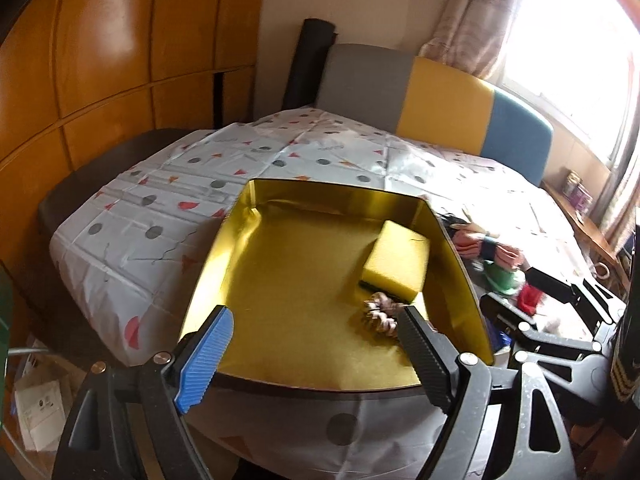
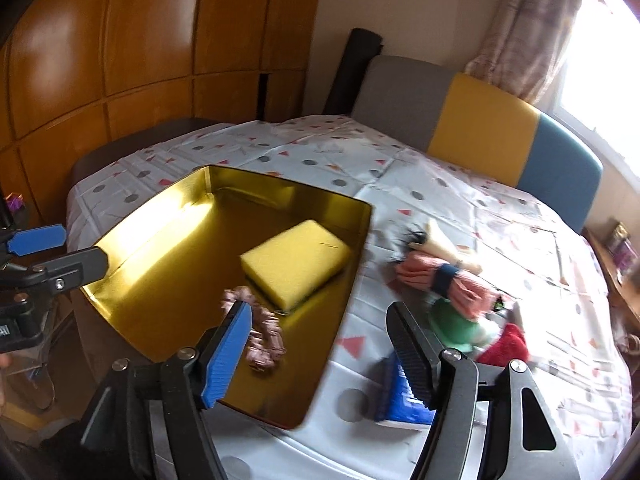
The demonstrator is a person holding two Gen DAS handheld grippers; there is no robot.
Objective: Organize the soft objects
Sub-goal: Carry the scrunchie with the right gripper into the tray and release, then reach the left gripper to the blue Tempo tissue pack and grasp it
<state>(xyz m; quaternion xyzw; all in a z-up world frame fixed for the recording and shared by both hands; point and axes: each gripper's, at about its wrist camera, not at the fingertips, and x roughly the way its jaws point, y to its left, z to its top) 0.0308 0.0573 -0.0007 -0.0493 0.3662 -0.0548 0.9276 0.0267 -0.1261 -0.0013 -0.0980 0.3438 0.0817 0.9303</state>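
Left gripper (image 1: 316,320): fingers spread wide, nothing between them. Blue pad (image 1: 208,360) on one finger, black ribbed pad (image 1: 424,356) on the other. Hangs over the near edge of the gold tin; the black finger's tip overlaps the scrunchie in view, contact cannot be told.

Right gripper (image 2: 320,316): fingers spread wide, nothing held. Blue-padded finger over the tin's near right corner, black finger over the tablecloth outside the tin.

Gold tin (image 2: 168,216): open rectangular box, shiny inside, on the table. Contents:
- yellow sponge (image 2: 296,260), lying flat by the right wall, a dark layer under it;
- pink scrunchie (image 2: 266,336), just beside the sponge's near end, on the tin floor.

Outside the tin, on the tablecloth (image 2: 440,200) to its right:
- pink cloth bundle with a dark band (image 2: 452,280);
- green soft item (image 2: 456,324), touching the bundle;
- red soft item (image 2: 506,346), beside the green one;
- blue packet (image 2: 404,400), near edge, partly hidden by the black finger;
- cream item (image 2: 448,248), behind the bundle; blurred.

Behind the table: chair back (image 2: 480,132) in grey, yellow and blue.
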